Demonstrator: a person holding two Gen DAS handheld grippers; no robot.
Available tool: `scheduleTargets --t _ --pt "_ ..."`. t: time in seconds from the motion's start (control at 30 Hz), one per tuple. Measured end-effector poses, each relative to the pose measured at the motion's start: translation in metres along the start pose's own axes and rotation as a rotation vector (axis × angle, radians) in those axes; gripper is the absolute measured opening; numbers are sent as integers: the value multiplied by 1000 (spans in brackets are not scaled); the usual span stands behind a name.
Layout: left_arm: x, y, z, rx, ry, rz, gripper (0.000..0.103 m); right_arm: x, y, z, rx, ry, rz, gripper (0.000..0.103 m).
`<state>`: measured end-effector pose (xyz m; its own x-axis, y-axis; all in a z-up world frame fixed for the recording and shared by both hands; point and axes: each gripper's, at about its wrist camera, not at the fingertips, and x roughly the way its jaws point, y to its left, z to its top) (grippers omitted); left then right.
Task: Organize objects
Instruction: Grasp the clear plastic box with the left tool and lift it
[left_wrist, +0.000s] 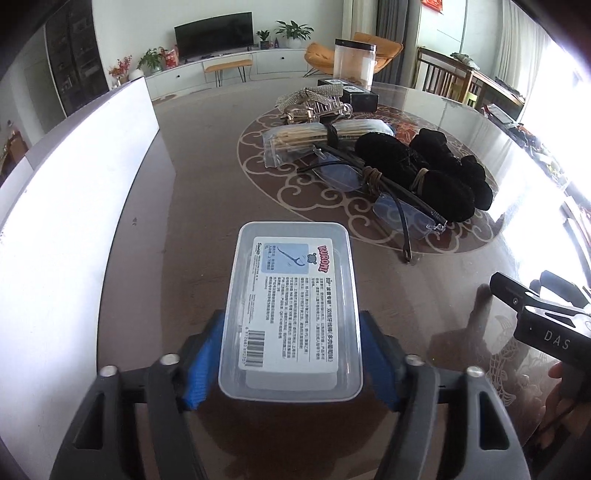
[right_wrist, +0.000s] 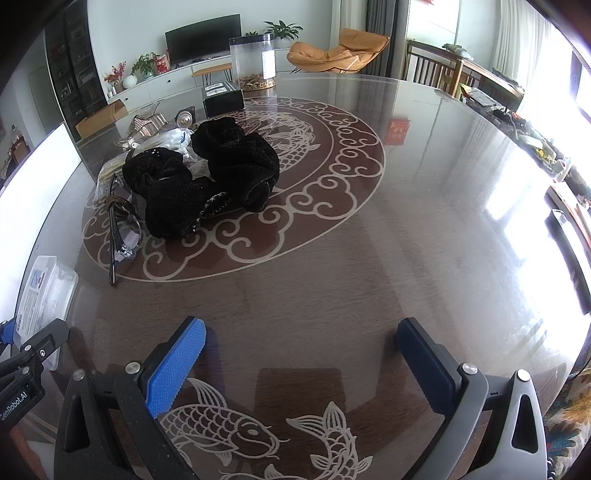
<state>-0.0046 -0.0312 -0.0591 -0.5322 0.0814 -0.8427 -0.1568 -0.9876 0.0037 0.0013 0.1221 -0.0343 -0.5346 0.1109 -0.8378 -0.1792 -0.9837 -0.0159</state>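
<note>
My left gripper (left_wrist: 291, 332) is shut on a clear plastic floss-pick box (left_wrist: 291, 306) with a white label, held by its sides just above the table. The box also shows at the far left of the right wrist view (right_wrist: 44, 288). My right gripper (right_wrist: 301, 339) is open and empty over bare table near the front edge; part of it shows in the left wrist view (left_wrist: 535, 317). A pile lies in the table's middle: black socks (right_wrist: 207, 173), glasses (left_wrist: 388, 192), a bag of toothpicks (left_wrist: 295, 140) and hair clips (left_wrist: 317, 107).
A white box wall (left_wrist: 74, 177) stands along the left of the table. A black box (right_wrist: 223, 99) and a clear jar (right_wrist: 253, 62) stand at the far side. The round glass table (right_wrist: 424, 229) has a wide bare area on the right.
</note>
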Motion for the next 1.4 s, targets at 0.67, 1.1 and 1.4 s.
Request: scheduleTargets --t 0.67,1.1,1.4 --pt "8 1 -1 -18 -29 9 103 0 0 0 0 -1 0 103" --pt "8 1 -1 -18 -29 9 103 1 0 0 0 -1 0 103" --pt "9 1 0 -18 -29 9 103 1 0 0 0 -2 -1 103"
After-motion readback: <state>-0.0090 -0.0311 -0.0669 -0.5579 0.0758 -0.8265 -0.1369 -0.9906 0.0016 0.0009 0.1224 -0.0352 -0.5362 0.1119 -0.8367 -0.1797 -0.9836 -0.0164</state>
